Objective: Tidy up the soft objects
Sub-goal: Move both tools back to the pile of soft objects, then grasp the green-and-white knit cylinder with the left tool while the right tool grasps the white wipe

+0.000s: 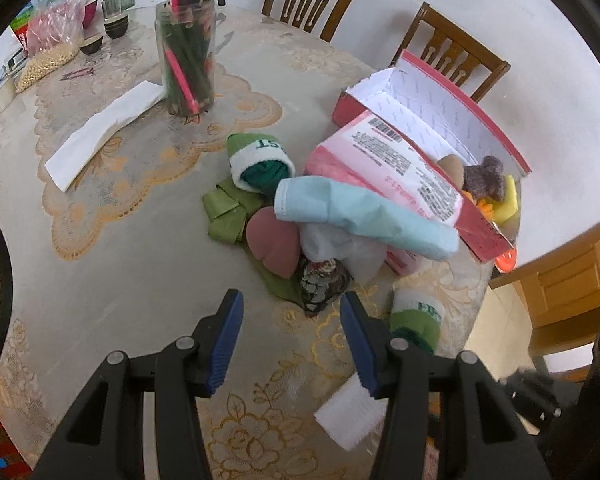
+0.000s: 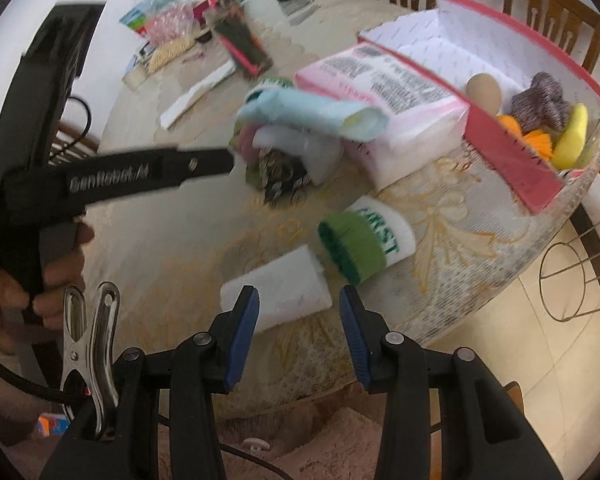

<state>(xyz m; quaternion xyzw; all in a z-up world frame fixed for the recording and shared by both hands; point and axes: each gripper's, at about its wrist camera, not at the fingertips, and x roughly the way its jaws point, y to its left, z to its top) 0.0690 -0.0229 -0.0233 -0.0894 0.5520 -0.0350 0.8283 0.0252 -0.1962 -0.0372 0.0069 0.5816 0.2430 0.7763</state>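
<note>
Fingers [image 1: 230, 344] parted, hand [image 2: 8, 296] right-view only

Soft pile [image 1: 320, 224] on table [image 1: 140, 280] (mid-table), box [image 1: 432, 120] right, pencil jar [image 1: 186, 60] behind-left

I see a matt, lace-patterned cloth [image 1: 140, 216] over the desk, a soft light-blue fabric roll [image 1: 364, 216], a glossy plastic tissue pack [image 1: 396, 168] and a red cardboard box [image 1: 496, 136] with a white paper-like lining. My hand-held gripper [image 2: 299, 336] has ribbed blue pads [image 2: 242, 336] on matt black plastic; beside it, a shiny metal clip [image 2: 88, 344].
</note>
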